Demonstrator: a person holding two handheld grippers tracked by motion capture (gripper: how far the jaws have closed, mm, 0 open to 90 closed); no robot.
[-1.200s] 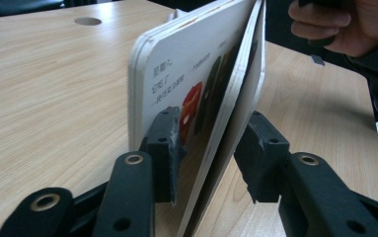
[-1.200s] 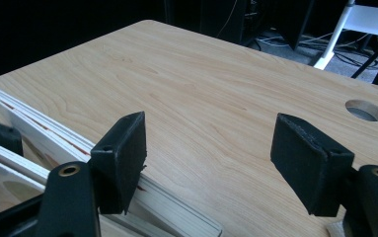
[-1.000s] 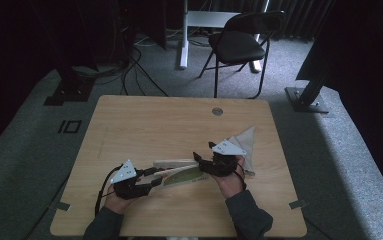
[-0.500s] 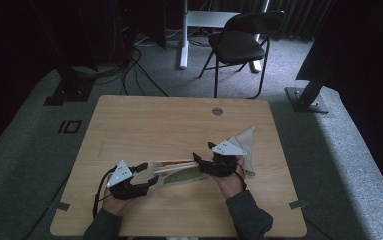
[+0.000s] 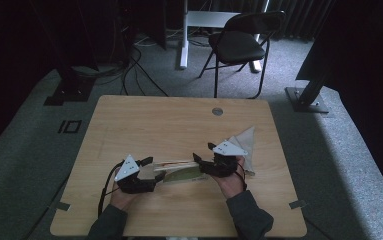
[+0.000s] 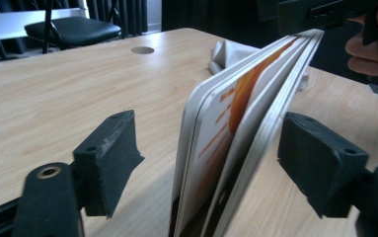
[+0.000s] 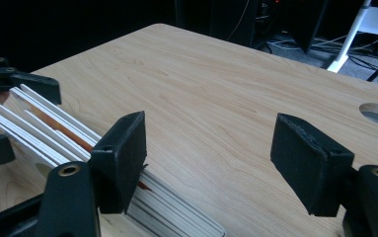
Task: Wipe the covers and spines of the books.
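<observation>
Jaws of the left gripper [image 6: 211, 163] stand wide, having just been opening; a board book [image 6: 236, 128] stands on edge between them, w/ clear gaps to both pads (no grip). Book's pages fan slightly, orange print on one. In the high view the left gripper [image 5: 146, 172] sits near the table's [image 5: 179, 120] front edge, left of centre, book [image 5: 179, 172] running across from it to the right gripper [image 5: 204, 162]. Right gripper [image 7: 208, 163] jaws are also apart, w/ bare wood between them; the book [image 7: 53, 131] lies just outside its left pad [image 7: 120, 158], at or touching its outer face, can't tell which, so nothing held. A folded cloth [image 5: 244, 147] lies just behind the right hand [image 5: 231, 182]. Beyond the table: a black chair [image 5: 239, 45] on grey carpet.
</observation>
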